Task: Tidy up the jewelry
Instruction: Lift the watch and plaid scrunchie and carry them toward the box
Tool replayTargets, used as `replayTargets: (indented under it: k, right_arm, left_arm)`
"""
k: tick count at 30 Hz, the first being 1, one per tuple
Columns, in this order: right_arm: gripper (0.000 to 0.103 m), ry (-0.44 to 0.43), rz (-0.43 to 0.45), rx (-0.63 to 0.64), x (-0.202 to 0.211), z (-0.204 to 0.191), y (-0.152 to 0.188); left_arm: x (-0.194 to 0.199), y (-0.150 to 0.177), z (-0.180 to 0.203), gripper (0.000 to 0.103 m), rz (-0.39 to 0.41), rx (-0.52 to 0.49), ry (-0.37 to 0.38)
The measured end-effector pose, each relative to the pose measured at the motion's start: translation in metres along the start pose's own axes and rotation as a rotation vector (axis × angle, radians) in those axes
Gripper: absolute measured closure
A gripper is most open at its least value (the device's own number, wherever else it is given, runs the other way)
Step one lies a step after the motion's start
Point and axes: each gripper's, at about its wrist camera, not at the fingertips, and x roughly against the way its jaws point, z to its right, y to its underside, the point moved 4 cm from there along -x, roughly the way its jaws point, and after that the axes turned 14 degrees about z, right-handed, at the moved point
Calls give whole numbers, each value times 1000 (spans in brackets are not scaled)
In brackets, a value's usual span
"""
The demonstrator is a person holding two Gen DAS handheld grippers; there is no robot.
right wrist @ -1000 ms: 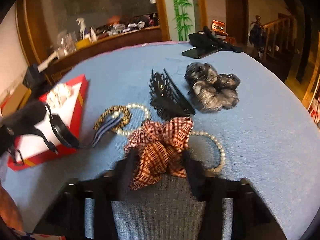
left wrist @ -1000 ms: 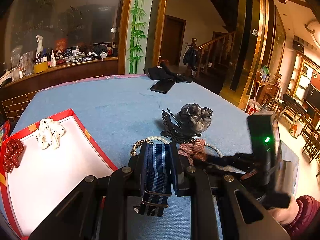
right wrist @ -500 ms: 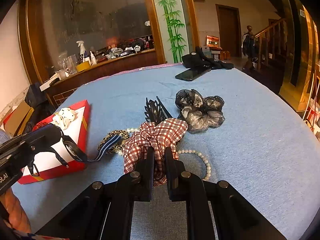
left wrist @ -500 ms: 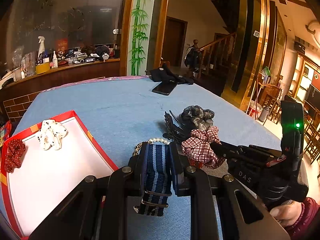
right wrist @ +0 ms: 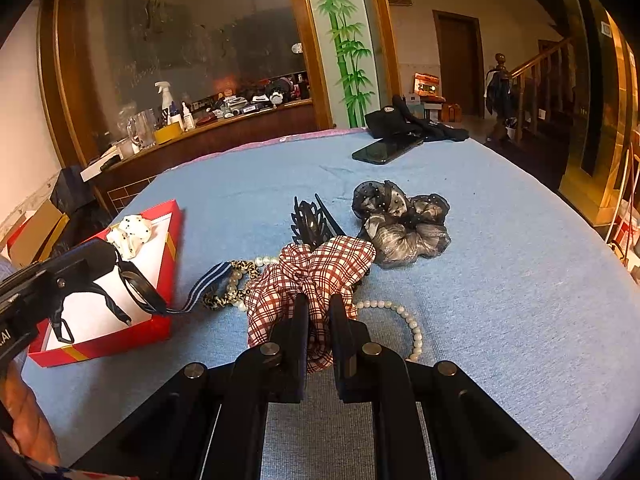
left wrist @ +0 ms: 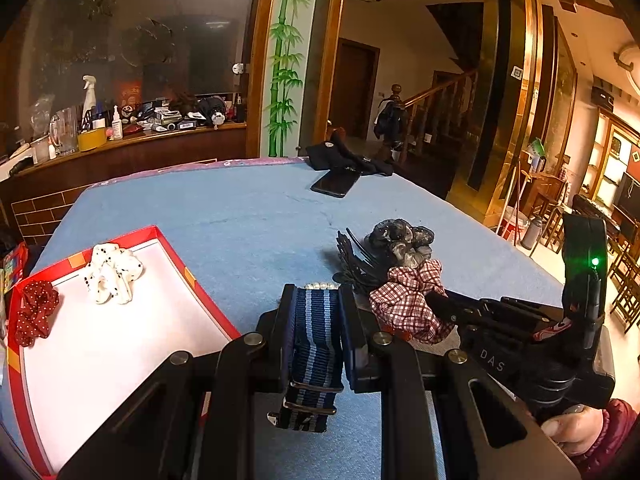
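My left gripper (left wrist: 318,300) is shut on a navy and light-blue striped strap (left wrist: 318,344), held just right of the red box (left wrist: 192,280). In the box lie a white dotted scrunchie (left wrist: 112,274) and a red dotted scrunchie (left wrist: 34,312). My right gripper (right wrist: 319,312) is shut on a red plaid scrunchie (right wrist: 320,268), lifted slightly off the blue tablecloth. Beside it lie a pearl necklace (right wrist: 404,316), a leopard-print band (right wrist: 240,268), a black claw clip (right wrist: 310,220) and a grey-black organza scrunchie (right wrist: 400,220). The striped strap (right wrist: 208,284) trails from the left gripper (right wrist: 136,284) in the right wrist view.
A black phone (right wrist: 384,150) and a dark folded cloth (right wrist: 404,122) lie at the table's far edge. A cluttered wooden counter (left wrist: 120,140) stands behind the table. A person's hand (left wrist: 576,432) holds the right gripper. The red box (right wrist: 120,332) sits at the table's left.
The right gripper closed on the plaid scrunchie and raised it a little off the cloth, then held still. The left gripper stayed put with the strap.
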Motion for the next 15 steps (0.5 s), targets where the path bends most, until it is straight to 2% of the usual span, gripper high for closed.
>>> replayTargets:
  k: [7, 15]
  right_arm:
    - [93, -11, -21, -10, -3, -1, 2]
    - [93, -75, -37, -46, 4, -18, -3]
  left_arm:
    - [5, -5, -6, 84, 16, 9, -12]
    - [12, -13, -17, 84, 35, 30, -28]
